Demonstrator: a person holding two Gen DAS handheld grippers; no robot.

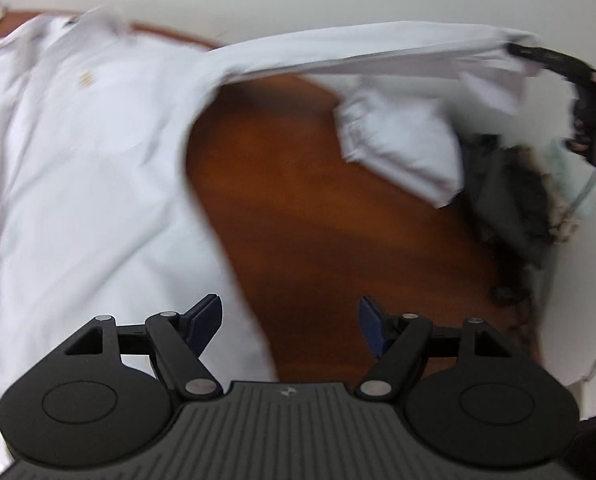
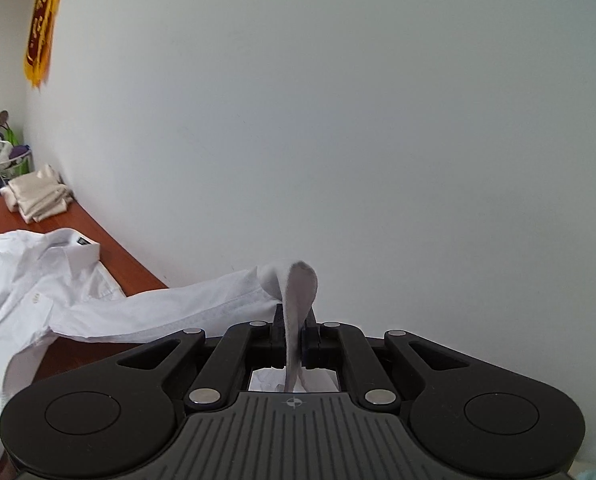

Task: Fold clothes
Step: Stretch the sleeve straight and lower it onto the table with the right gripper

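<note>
We are pinching the sleeve (image 2: 234, 300) in the right gripper (image 2: 294, 336) | shirt (image 2: 26, 280) lying at nine o'clock (collar up) | left gripper (image 1: 290, 322) gaping, shirt at ten o'clock.

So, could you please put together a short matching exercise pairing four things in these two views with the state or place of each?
Things:
1. left gripper
2. right gripper
3. white shirt
4. folded beige cloth

States or places:
a. lying at the far end of the table by the wall
b. shut on the sleeve
c. body spread on the table, one sleeve lifted
d. open and empty above the table

Pairs: 1-d, 2-b, 3-c, 4-a
</note>
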